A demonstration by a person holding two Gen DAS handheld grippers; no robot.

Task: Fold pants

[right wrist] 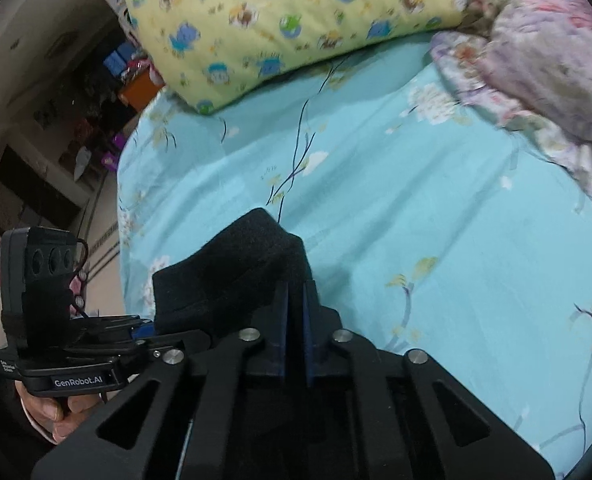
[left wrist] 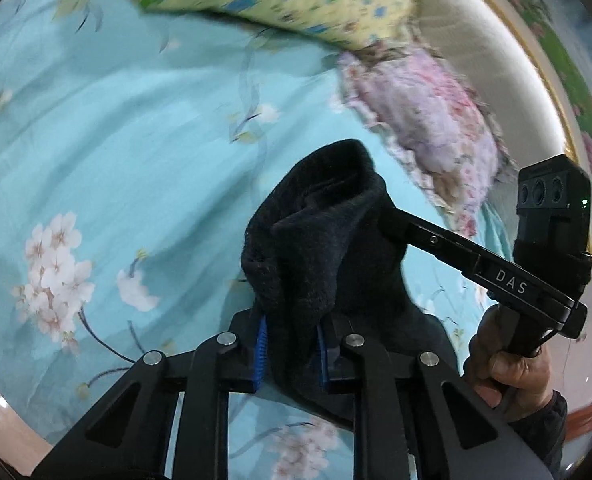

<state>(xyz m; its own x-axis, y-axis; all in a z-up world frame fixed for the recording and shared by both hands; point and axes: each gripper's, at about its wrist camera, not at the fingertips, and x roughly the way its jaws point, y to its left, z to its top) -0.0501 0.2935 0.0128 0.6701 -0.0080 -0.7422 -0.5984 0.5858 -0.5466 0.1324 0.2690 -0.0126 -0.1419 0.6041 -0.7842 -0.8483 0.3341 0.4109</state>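
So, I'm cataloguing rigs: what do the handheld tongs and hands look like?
Both tongs, left and right, are black linkages with silver rivets and blue pads. White lettering reads "DAS" and "GenRobot.AI". Bare hands, right hand in a dark sleeve.

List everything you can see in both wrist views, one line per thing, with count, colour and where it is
pants: one, black fleecy fabric, bunched up and pinched by both grippers above the bed
bed sheet: one, turquoise with white blossoms, spread across the bed
quilt: one, yellow with cartoon print, at the far side of the bed
blanket: one, lilac and pink floral, crumpled at the far right of the bed
shelves: cluttered, dark, beyond the bed's left edge, too blurred to itemise
left hand-held gripper: black with blue pads, shut on the pants
right hand-held gripper: black with blue pads, shut on the pants
right hand: one, on its gripper's handle
left hand: one, on its gripper's handle
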